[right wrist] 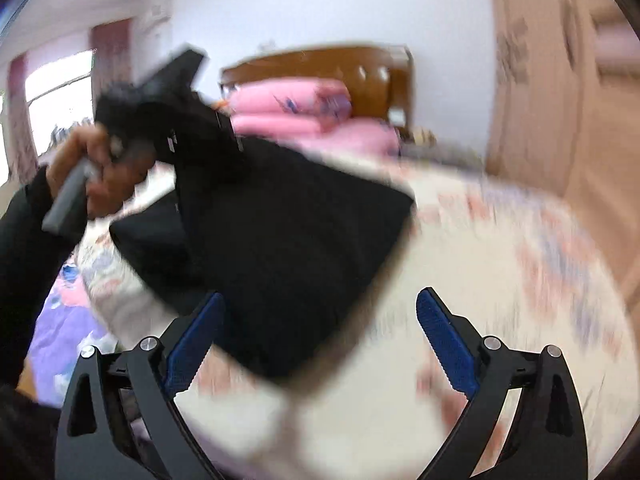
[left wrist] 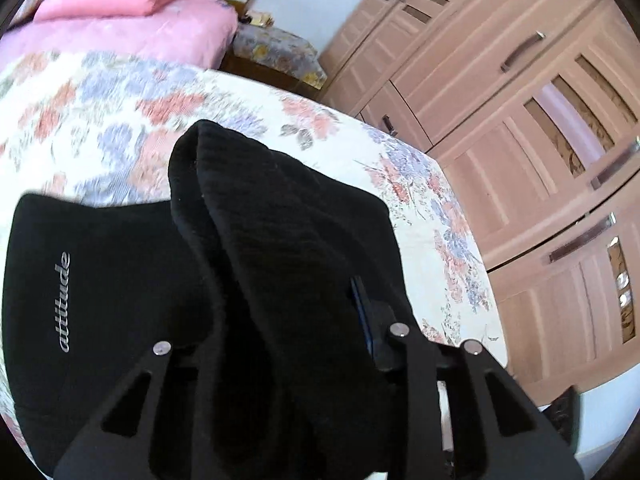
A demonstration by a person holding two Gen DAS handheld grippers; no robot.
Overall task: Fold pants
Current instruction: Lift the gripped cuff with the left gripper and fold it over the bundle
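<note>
Both jaws differ: my left gripper (left wrist: 320,360) clamps the limp, soft black pants (left wrist: 280,220); my right gripper (right wrist: 320,344) gapes wide, empty, should pinch the hanging corner.

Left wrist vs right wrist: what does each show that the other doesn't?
Only the left wrist view: the "attitude" print on the pants, the nightstand, and the wardrobe's handled doors, sharp.

Only the right wrist view: the person's hand holding the left gripper raised with the pants hanging from it, the window, the headboard, and the right gripper open and holding nothing.

Both: black pants, floral bed, pink bedding.
</note>
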